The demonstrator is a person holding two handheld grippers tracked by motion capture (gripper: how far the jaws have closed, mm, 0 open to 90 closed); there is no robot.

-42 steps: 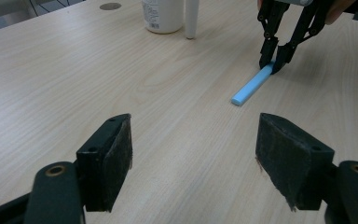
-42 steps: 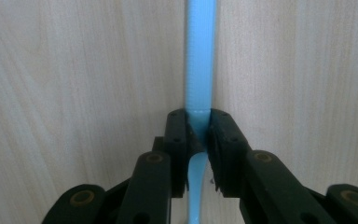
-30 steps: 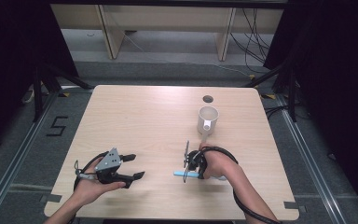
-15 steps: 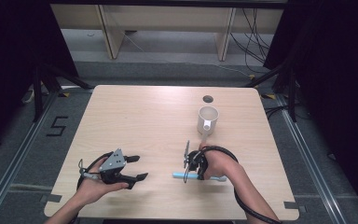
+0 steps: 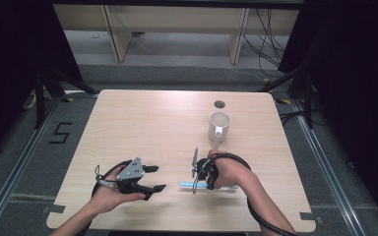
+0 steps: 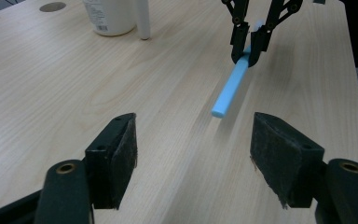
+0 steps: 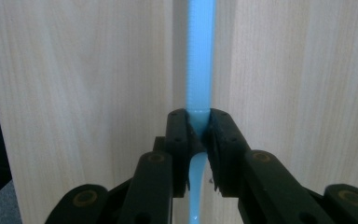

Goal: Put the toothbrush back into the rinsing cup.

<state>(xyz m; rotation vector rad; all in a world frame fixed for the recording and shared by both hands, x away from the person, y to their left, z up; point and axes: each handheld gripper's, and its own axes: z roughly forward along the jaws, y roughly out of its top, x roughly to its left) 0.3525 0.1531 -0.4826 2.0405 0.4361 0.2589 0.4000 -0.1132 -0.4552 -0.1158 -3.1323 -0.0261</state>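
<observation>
Blue plastic stick (image 6: 233, 83) hangs just above the desk (image 5: 142, 123), pinched at one end by the right tool (image 5: 195, 183). Facing it, the left tool (image 5: 153, 178) (jaws wide, just been closing slightly) holds nothing. White mug (image 5: 219, 126) stands beyond.

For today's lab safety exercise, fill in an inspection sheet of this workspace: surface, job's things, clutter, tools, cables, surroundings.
Surface: pale wooden table, round hole near the far edge.
Job's things: light blue stick, lifted off the wood; white mug upright.
Clutter: nothing seen.
Tools: right tool clamped on the stick; left tool open, jaws just closing slightly, nothing between them.
Cables: black cable loops over the right hand.
Surroundings: grey floor, dark curtains, wooden shelving behind.
</observation>
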